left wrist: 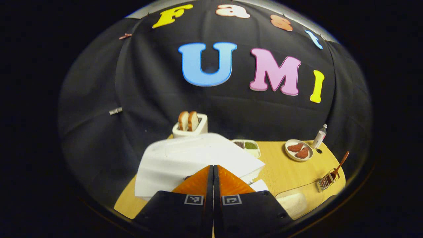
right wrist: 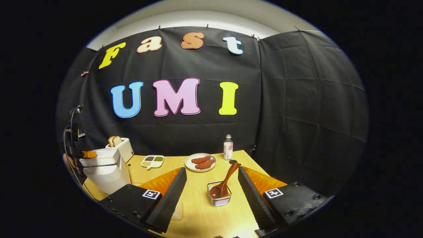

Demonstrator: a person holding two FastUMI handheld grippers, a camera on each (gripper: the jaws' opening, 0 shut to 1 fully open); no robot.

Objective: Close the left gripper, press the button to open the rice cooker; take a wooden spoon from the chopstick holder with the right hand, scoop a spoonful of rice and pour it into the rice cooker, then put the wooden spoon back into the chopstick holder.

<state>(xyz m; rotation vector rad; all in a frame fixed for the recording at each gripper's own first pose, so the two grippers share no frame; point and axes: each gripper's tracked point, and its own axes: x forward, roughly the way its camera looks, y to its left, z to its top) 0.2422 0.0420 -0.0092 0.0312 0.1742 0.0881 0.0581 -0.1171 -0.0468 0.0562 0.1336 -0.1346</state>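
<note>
**Left claw shut over cooker; spoon waits in holder**

In the left gripper view, the left claw (left wrist: 213, 172) has its two fingers pressed together with nothing between them, its tips over the near edge of the white rice cooker (left wrist: 185, 158), whose lid is down. Whether the tips touch the lid cannot be told. Behind the cooker at 12 o'clock stands a toaster (left wrist: 191, 127) with two slices of bread. At 4 o'clock from the claw a clear container of rice (left wrist: 294, 202) sits at the desk (left wrist: 284, 168) edge.

In the right gripper view, the right claw (right wrist: 211, 185) stands wide apart and empty, its fingers flanking the wire holder (right wrist: 218, 197) without touching it. The wooden spoon (right wrist: 226, 181) stands bowl-down in the holder, handle leaning toward 1 o'clock. Beyond it at 12 o'clock lie a plate (right wrist: 200, 162) with two reddish-brown pieces and a small bottle (right wrist: 228, 147); a divided dish (right wrist: 152, 161) sits at 11 o'clock. The left claw rests atop the cooker at 9 o'clock, a hand partly visible behind it.
</note>
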